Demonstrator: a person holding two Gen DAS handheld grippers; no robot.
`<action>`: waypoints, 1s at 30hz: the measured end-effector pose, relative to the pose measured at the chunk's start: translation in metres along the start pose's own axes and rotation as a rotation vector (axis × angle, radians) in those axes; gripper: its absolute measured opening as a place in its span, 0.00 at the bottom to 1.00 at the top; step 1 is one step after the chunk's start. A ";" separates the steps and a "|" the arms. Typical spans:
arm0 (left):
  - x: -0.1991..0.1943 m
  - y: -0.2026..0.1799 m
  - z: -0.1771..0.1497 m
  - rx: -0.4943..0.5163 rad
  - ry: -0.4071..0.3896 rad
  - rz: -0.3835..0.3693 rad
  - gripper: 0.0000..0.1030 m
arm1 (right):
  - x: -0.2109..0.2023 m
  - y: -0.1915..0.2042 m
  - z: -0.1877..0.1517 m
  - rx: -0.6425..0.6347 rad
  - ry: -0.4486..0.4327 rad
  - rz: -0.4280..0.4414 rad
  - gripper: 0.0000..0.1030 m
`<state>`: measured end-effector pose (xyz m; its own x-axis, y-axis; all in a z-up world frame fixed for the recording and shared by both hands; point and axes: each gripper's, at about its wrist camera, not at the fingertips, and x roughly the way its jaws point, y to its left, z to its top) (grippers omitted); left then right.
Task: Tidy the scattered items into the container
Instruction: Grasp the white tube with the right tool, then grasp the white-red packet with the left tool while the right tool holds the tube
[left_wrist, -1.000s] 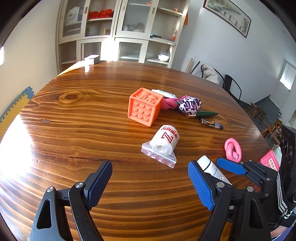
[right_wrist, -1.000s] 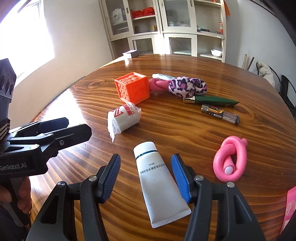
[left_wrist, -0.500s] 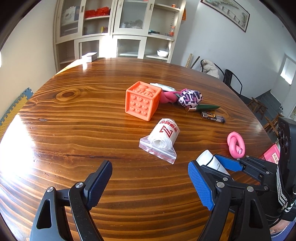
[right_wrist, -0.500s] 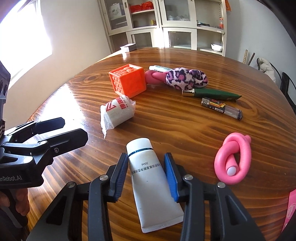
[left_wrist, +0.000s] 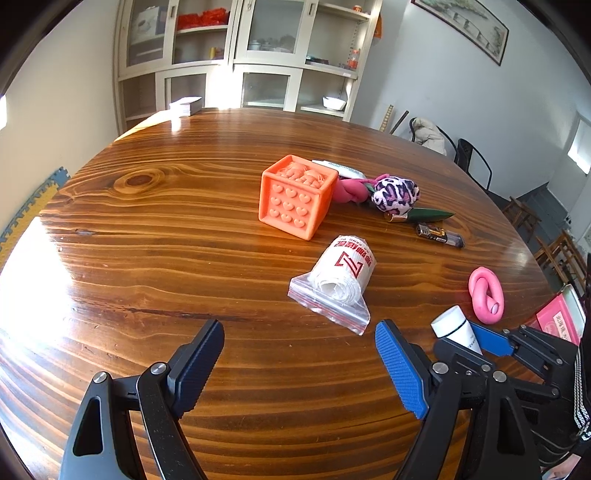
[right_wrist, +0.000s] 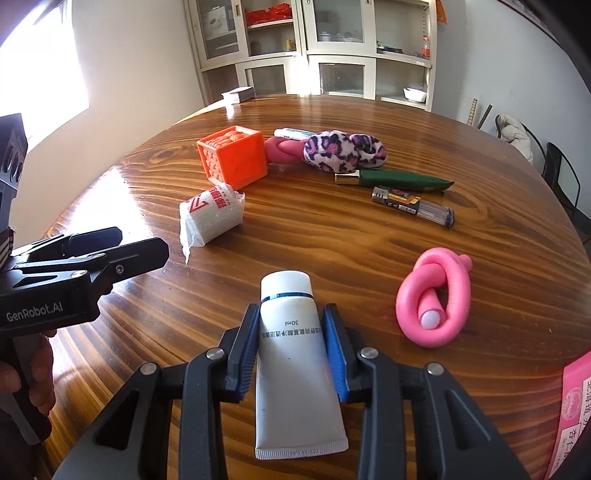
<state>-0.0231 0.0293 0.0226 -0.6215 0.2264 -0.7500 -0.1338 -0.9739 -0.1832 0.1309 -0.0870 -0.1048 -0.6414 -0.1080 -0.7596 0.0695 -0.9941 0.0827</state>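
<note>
Our right claw (right_wrist: 291, 334) is closing its jaws on the white tube (right_wrist: 295, 332), pads touching both sides, with the tube lying flat on the wooden bench (right_wrist: 332, 236), cap pointing away from us. Left claw (left_wrist: 299, 360) hangs spread wide over bare wood, nothing in it. The orange cube container (left_wrist: 297, 195) sits further back, bagged gauze roll (left_wrist: 341, 278) between it and us.

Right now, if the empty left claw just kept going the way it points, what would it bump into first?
Probably the bare wooden table. The left gripper tilts downward with its fingers open over bare wood; the bagged white roll lies farther ahead and slightly right, though depth is hard to judge.
</note>
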 end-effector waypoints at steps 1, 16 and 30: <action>0.002 -0.001 0.001 0.000 0.001 -0.001 0.83 | -0.003 -0.002 0.000 0.006 -0.008 -0.001 0.36; 0.040 -0.030 0.031 0.133 0.002 0.027 0.83 | -0.039 -0.035 -0.007 0.118 -0.095 -0.002 0.36; 0.048 -0.033 0.030 0.142 0.037 0.007 0.51 | -0.053 -0.047 -0.005 0.170 -0.151 -0.001 0.36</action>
<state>-0.0721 0.0722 0.0119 -0.5942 0.2172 -0.7744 -0.2388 -0.9671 -0.0881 0.1657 -0.0344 -0.0714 -0.7496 -0.0934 -0.6552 -0.0527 -0.9784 0.1997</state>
